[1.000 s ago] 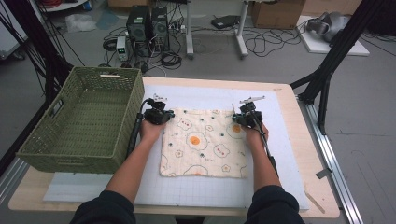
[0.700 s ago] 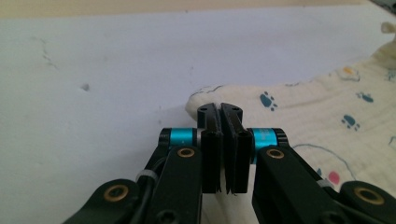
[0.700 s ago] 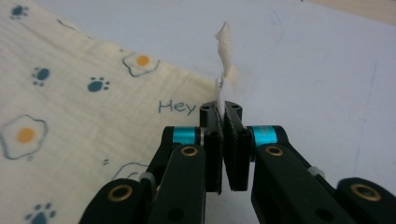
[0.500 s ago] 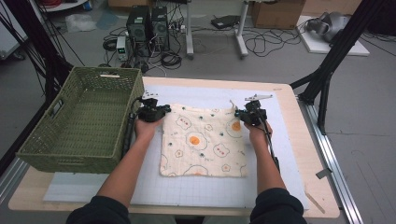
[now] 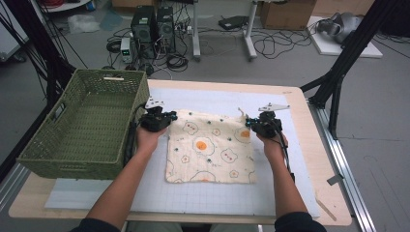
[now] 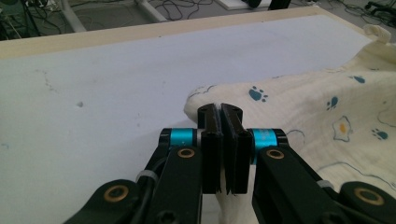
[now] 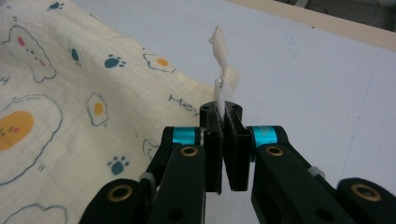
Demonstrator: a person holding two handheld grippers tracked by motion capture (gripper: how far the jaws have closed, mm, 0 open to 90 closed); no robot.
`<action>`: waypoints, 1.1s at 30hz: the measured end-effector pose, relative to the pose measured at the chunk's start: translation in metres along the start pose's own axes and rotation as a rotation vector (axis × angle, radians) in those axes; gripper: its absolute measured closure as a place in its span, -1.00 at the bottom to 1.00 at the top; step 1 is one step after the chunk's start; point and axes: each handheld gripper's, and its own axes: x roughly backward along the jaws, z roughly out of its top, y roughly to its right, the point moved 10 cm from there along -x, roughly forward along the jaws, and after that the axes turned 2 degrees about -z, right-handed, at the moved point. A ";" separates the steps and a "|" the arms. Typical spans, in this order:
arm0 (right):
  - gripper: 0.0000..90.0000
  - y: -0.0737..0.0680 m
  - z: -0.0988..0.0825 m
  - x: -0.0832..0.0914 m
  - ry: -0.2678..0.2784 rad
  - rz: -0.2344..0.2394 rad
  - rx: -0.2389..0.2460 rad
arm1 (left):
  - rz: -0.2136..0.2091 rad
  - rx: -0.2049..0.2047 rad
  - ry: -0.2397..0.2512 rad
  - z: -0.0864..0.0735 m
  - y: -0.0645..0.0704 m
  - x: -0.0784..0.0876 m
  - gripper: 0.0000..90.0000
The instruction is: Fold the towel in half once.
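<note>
A cream cloth (image 5: 210, 147) printed with fried eggs, bears and paw prints lies on the white mat, its far edge lifted. My left gripper (image 5: 162, 118) is shut on the cloth's far left corner (image 6: 205, 100); the fabric is pinched between the jaws. My right gripper (image 5: 258, 123) is shut on the far right corner, where a twisted tip of cloth (image 7: 222, 65) sticks up above the jaws. The cloth (image 7: 70, 93) slopes down to the left of the right gripper and spreads to the right of the left gripper (image 6: 220, 112).
A green woven basket (image 5: 89, 123) stands at the table's left, close beside my left hand. The white gridded mat (image 5: 217, 198) covers the wooden table (image 5: 314, 145). Black frame legs, cables and computer cases stand on the floor beyond the far edge.
Both grippers have moved away from me toward the table's far side and slightly up, drawing the cloth's far edge with them. The cloth is stretched longer and its far corners are lifted.
</note>
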 end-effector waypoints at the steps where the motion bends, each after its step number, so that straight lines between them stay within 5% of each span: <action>1: 0.95 -0.002 -0.001 0.003 0.004 0.005 0.005 | -0.005 0.005 0.006 -0.001 0.002 0.003 0.91; 17: 0.94 -0.027 -0.028 0.042 0.021 0.029 0.033 | -0.058 -0.068 0.007 -0.027 0.034 0.040 0.91; 33: 0.94 -0.047 -0.063 0.050 -0.024 0.044 0.049 | -0.105 -0.101 -0.024 -0.069 0.051 0.061 0.91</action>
